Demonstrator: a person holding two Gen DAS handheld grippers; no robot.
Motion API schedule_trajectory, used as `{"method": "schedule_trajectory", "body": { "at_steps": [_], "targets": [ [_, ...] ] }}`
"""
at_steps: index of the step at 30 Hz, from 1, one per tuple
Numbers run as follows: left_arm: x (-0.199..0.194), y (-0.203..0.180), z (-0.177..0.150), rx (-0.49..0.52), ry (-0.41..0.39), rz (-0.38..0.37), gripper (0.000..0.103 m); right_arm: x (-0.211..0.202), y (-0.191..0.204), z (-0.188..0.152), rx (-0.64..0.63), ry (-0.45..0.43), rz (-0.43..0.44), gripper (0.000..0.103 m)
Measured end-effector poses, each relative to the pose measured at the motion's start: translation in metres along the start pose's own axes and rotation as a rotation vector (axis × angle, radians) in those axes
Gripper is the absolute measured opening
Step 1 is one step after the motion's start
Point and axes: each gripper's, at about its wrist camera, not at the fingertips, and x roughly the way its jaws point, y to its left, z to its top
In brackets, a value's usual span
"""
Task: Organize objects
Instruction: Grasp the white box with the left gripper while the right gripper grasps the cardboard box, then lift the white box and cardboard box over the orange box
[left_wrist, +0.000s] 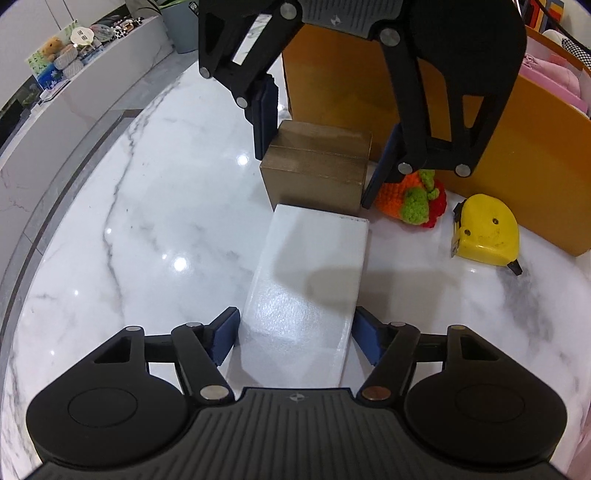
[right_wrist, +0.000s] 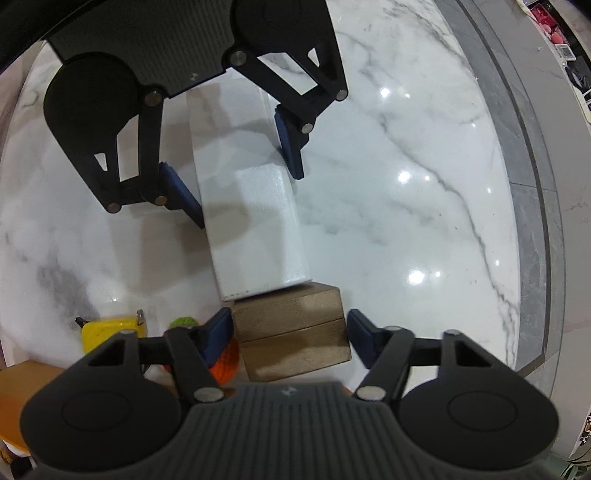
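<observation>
Looking down along my left gripper (left_wrist: 294, 338), I see its fingers (left_wrist: 224, 339) spread apart on either side of the near end of the white box (left_wrist: 308, 273), which lies flat on the marble worktop (left_wrist: 147, 221) with its long axis running away to butt against the brown box (left_wrist: 317, 173). My right gripper (right_wrist: 290, 334) straddles that brown box, fingers apart, pad contact unclear. Left is bare marble; right are the crocheted toy (left_wrist: 413, 201), yellow tape measure (left_wrist: 487, 230) and orange bin (left_wrist: 546, 155).
</observation>
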Motion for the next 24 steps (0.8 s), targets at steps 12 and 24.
{"method": "schedule_trajectory", "body": {
  "at_steps": [12, 24],
  "targets": [
    [0.002, 0.001, 0.006, -0.025, 0.03, 0.012, 0.076, -0.005, 0.014, -0.007, -0.045, -0.03, -0.063, 0.066],
    [-0.012, -0.009, 0.005, -0.063, 0.001, 0.116, 0.075, -0.046, 0.022, -0.011, -0.017, -0.098, -0.136, 0.065]
  ]
}}
